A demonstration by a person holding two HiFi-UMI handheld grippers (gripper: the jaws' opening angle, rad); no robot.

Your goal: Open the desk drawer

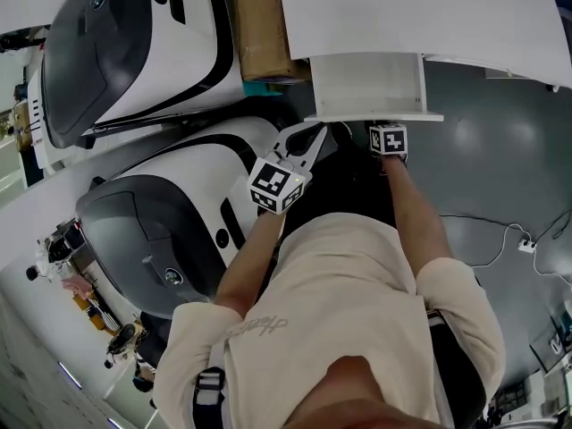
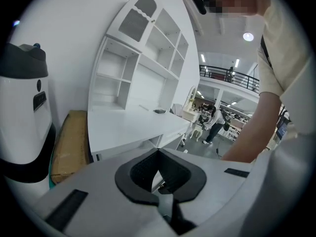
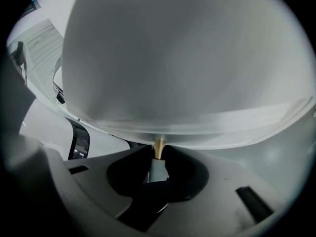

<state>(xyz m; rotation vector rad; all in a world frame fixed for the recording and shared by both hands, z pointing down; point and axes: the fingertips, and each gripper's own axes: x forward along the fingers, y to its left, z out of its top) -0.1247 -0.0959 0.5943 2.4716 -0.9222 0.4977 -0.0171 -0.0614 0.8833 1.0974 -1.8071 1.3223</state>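
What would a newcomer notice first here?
The white drawer stands pulled out from the desk at top centre, with the right hand-held gripper clamped on its gold knob. Two big white-and-grey machines fill the left side.
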